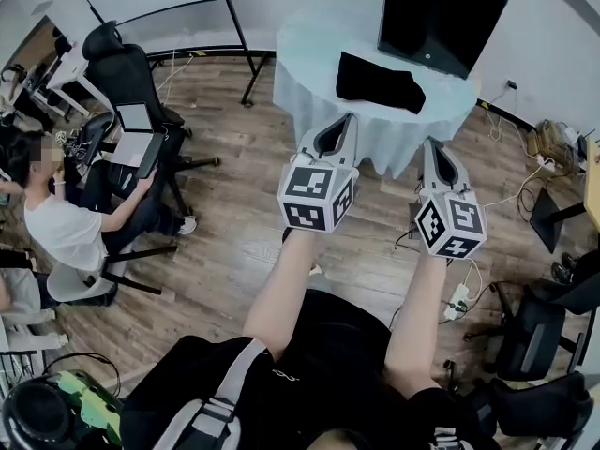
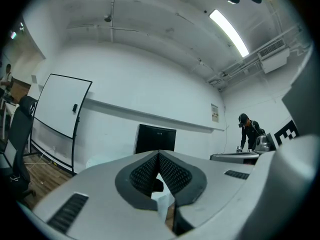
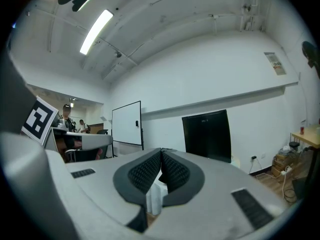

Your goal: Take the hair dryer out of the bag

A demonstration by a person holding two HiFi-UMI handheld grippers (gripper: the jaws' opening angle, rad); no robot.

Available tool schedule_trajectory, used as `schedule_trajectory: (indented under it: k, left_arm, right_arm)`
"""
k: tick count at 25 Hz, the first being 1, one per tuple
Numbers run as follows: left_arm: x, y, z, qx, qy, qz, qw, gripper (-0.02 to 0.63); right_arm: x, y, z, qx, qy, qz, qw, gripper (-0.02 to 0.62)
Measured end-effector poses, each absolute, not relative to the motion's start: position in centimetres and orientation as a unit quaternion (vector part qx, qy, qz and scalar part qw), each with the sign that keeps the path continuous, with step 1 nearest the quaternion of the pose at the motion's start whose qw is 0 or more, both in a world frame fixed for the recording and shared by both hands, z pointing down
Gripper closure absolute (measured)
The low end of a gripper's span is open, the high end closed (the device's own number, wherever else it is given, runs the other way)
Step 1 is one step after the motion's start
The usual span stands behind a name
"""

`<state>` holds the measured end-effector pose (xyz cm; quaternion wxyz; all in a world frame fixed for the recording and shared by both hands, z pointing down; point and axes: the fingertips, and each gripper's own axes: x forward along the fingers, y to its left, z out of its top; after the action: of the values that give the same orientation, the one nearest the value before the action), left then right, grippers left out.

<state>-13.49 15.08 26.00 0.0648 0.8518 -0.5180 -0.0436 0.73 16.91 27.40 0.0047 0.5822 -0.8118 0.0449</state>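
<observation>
Head view: two bare forearms reach forward, each holding a grey two-jaw tool with a marker cube. The left gripper (image 1: 350, 117) and the right gripper (image 1: 430, 142) point level toward a round table draped in pale blue cloth (image 1: 305, 59), and both are short of its edge. A black soft bag (image 1: 379, 82) lies slumped on the cloth. The hair dryer shows nowhere, so whether it is inside the bag cannot be told. Behind the bag stands a large black flat screen (image 1: 441, 15), its top cut off by the frame. A seated person in a white shirt (image 1: 62, 228) is at the far left, on a wooden plank floor (image 1: 234, 242).

Left gripper view: the ribbed black pads are pressed together at their tips with nothing between them. A small gap below the tips shows a sliver of pale cloth and a dark patch too small to identify. The screen rises beyond the jaws, with a white board on a black stand (image 2: 57, 111) to the left.

Right gripper view: the pads likewise meet and pinch nothing, and only a strip of cloth shows beneath them
</observation>
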Motion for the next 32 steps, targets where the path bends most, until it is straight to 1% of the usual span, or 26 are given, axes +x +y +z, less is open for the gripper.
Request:
schedule_trajectory:
  k: [4,9,13,19,26,32]
  left_arm:
    - [-15.9,12.5,26.7,0.847,-0.523,-0.05,0.082,0.603]
    - [-20.8,10.4,27.3,0.835,-0.539,-0.055,0.097,0.603]
    - [-21.3,9.1,28.0,0.841,-0.527,-0.06,0.105,0.603]
    - [-21.3,7.2,27.4,0.847,-0.517,-0.072,0.101,0.603]
    - [-18.9,2.6,29.3,0.849,-0.514,-0.05,0.109,0.603]
    - [-16.8,-2.9,31.3,0.845,-0.521,-0.029,0.117,0.603]
  right_arm:
    - [-1.7,14.1,27.8,0.573,-0.818,0.049,0.018,0.595]
    - [-7.1,11.5,27.8,0.552,-0.832,0.051,0.01,0.595]
    - [-9.6,9.8,28.7,0.539,-0.84,0.046,0.034,0.595]
    - [-8.3,7.8,27.4,0.554,-0.831,0.039,0.02,0.595]
    - [-4.8,3.0,29.3,0.569,-0.82,0.061,0.017,0.595]
    - [-3.2,-2.7,31.4,0.554,-0.828,0.087,0.014,0.595]
